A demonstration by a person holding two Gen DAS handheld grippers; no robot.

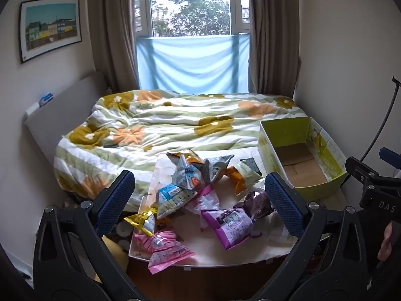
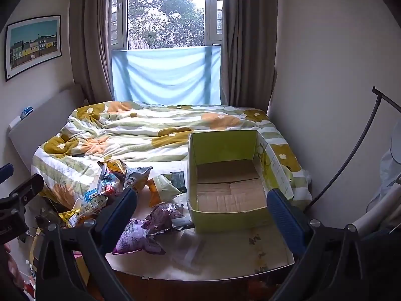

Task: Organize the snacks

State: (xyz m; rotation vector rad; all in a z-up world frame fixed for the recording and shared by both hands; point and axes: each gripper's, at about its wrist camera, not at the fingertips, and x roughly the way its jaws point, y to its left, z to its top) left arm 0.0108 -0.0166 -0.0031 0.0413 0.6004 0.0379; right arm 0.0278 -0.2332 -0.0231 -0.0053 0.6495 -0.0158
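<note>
A: What are the two claws doing?

B: Both stand wide apart with nothing between the pads. The left claw (image 1: 200,200) fills the lower part of the left wrist view, hanging above the snack pile. The right claw (image 2: 203,215) sits low in the right wrist view, over the near edge of the box.

A: Where are the snacks?

B: Heaped loosely on a white tray (image 1: 220,255) in the lower centre of the left view. A pink packet (image 1: 165,250) hangs over the tray's near left edge, a gold packet (image 1: 144,219) lies just above it, a blue and white packet (image 1: 173,198) sits higher, and a purple packet (image 1: 229,223) lies to the centre right. A dark purple packet (image 1: 258,203) touches the purple one on its right. Silver and orange packets (image 1: 208,168) crowd the far end.

A: And the box?

B: A green cardboard box (image 2: 225,145), open on top and showing only its bare brown bottom, stands at the right centre of the right view, just beside the pile. It rests partly on the tray and partly on the flowered bedspread (image 2: 140,130).

A: Anything else?

B: A window (image 2: 165,12) with brown curtains in the upper centre and a framed picture (image 2: 33,45) at upper left.
</note>
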